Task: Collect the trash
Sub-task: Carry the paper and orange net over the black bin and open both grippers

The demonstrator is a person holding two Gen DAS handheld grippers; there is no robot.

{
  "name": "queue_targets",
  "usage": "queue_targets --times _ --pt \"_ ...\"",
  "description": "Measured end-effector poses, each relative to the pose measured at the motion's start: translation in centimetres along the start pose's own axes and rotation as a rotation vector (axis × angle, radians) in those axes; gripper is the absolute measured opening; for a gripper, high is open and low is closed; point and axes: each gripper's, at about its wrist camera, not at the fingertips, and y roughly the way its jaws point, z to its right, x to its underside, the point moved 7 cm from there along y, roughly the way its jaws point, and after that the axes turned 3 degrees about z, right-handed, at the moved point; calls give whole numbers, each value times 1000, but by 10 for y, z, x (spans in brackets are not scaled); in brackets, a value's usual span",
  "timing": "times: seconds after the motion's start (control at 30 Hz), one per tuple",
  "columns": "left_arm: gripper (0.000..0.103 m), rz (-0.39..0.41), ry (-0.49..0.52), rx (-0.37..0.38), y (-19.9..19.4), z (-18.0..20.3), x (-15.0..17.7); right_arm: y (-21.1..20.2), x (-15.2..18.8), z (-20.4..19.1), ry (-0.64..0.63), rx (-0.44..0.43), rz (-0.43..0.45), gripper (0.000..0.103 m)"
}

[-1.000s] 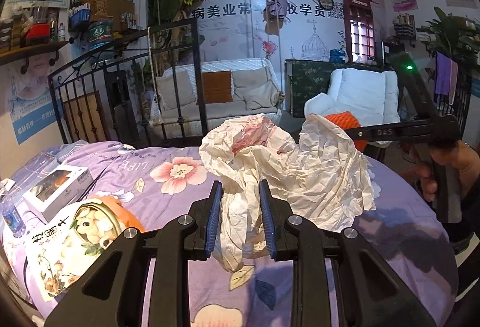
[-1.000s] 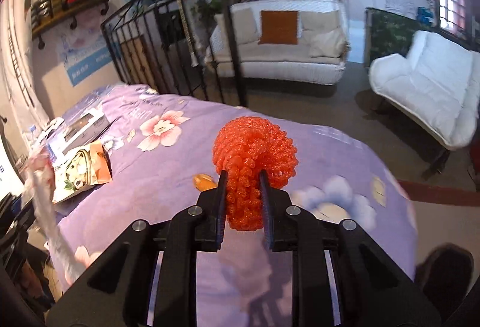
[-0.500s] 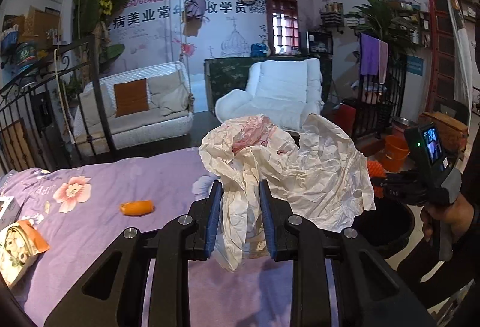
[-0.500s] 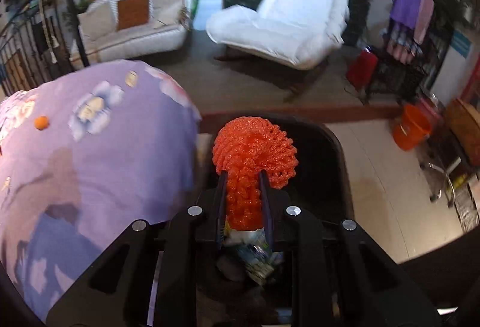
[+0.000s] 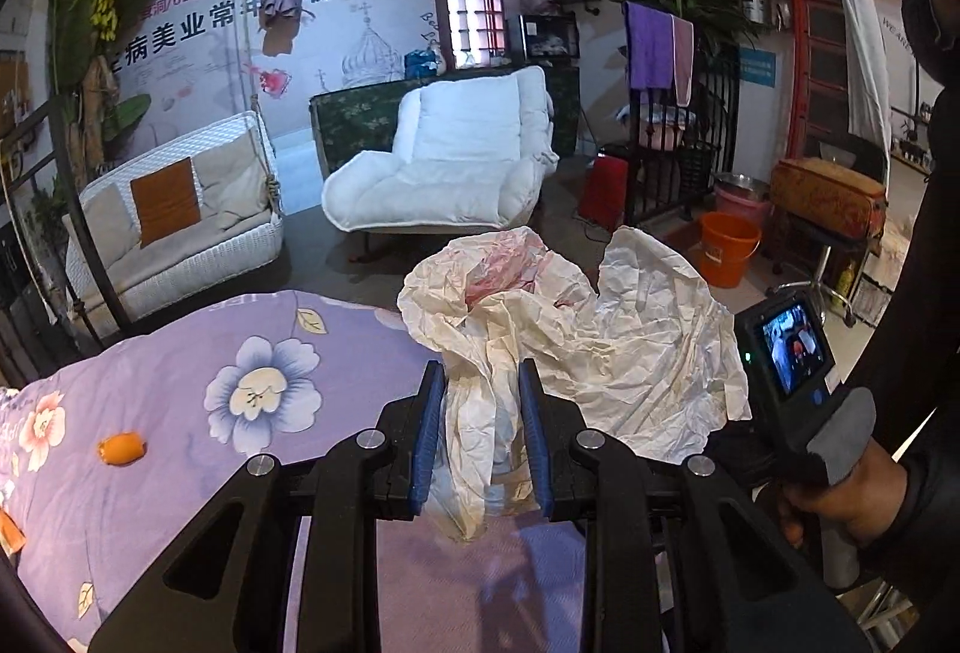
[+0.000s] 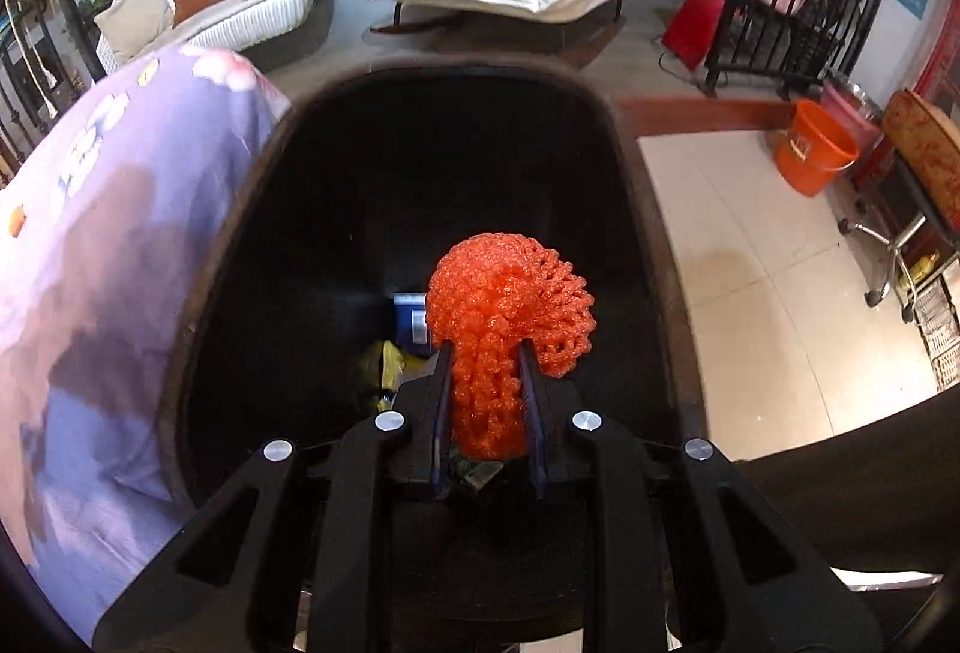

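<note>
Already both hands carry trash. The right gripper (image 6: 489, 401) has its jaws clenched on an orange foam net (image 6: 510, 305), which hangs over the open mouth of a black trash bin (image 6: 252, 209) standing against the edge of the tabletop (image 5: 180, 473); by my reading, only letting go remains for that piece. The left gripper (image 5: 483, 425) has its jaws clamped on a crumpled sheet of white paper (image 5: 576, 341) with a pink stain, held above the purple flowered cloth and not yet over the bin, so it has some way to go.

Inside the bin lie a few pieces at the bottom: a blue and white wrapper (image 6: 411, 317), a yellow scrap (image 6: 384, 365), and something darker that I cannot identify.

Left on the tabletop is a small orange piece (image 5: 122, 449), well apart from the left gripper; it looks like trash to be gathered.
</note>
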Motion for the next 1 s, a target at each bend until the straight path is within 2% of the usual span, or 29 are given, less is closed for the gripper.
queue_targets --times 0.07,0.1,0.17,0.2,0.23,0.37,0.43,0.6,0.77,0.83,1.0 --pt "26 -7 9 0 6 4 1 5 4 -1 7 -13 -18 23" --pt "26 -12 16 -2 10 6 1 6 7 -1 6 -20 -28 27" --pt "26 -20 27 -2 17 10 -2 11 10 -2 21 -53 -55 50" --pt "26 -24 35 -3 20 13 -2 11 9 0 42 -64 -47 71" --pt "26 -28 44 -4 23 17 -2 7 8 3 62 -66 -23 79" --pt "26 -50 65 1 35 25 1 -8 4 12 102 -71 31 79" --pt "26 -62 78 11 43 32 2 -25 2 24 133 -55 94 79" --pt "26 -100 108 36 67 55 7 -81 4 56 173 101 302 79" --pt "26 -201 150 74 102 84 22 -116 9 80 177 200 405 79" --pt "26 -258 152 93 114 90 30 -127 7 92 197 212 431 79" --pt "26 -364 180 81 134 97 46 -144 5 105 221 208 469 81"
